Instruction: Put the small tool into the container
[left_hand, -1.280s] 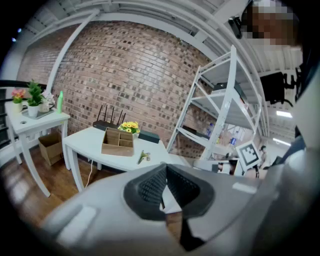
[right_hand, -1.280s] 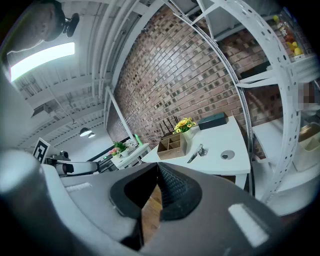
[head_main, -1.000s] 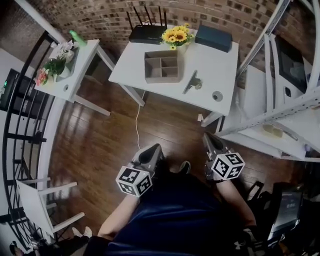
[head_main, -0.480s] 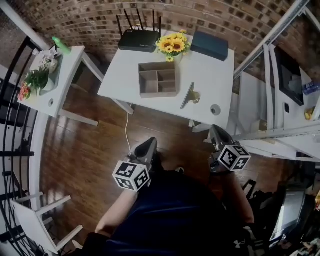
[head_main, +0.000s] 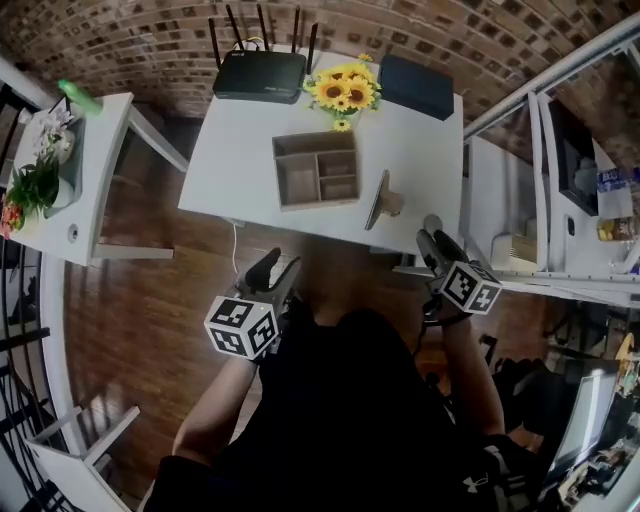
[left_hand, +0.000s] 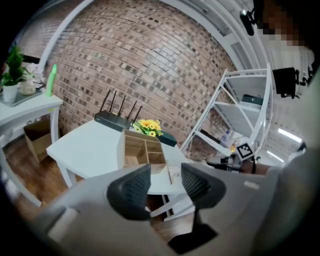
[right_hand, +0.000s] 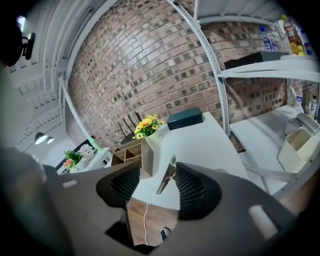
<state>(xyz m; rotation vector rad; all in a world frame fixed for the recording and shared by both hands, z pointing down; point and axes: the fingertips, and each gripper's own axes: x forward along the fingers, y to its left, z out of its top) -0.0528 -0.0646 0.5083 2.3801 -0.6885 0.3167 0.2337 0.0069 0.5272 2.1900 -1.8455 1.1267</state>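
1. The left gripper (left_hand: 165, 186) has its jaws spread wide. They have just been opening and nothing is between them. It hangs over the wooden floor (head_main: 150, 300), short of the container (head_main: 317, 168) and to its near left.
2. The right gripper (right_hand: 157, 186) is also wide, its jaws just opened and gripping nothing. It sits to the container's near right.
3. The small tool (head_main: 381, 198) lies on the white table (head_main: 235, 150) just right of the container. It is outside the container and apart from both grippers.
4. The container is an open-topped wooden box divided into compartments.
5. Behind the container stand a black router (head_main: 258, 72) with raised antennas, a bunch of sunflowers (head_main: 343, 90) and a dark blue box (head_main: 417, 85).
6. Well left of the container is a side table (head_main: 95, 190) with potted plants (head_main: 35, 180). To the container's right stands white metal shelving (head_main: 540, 200).
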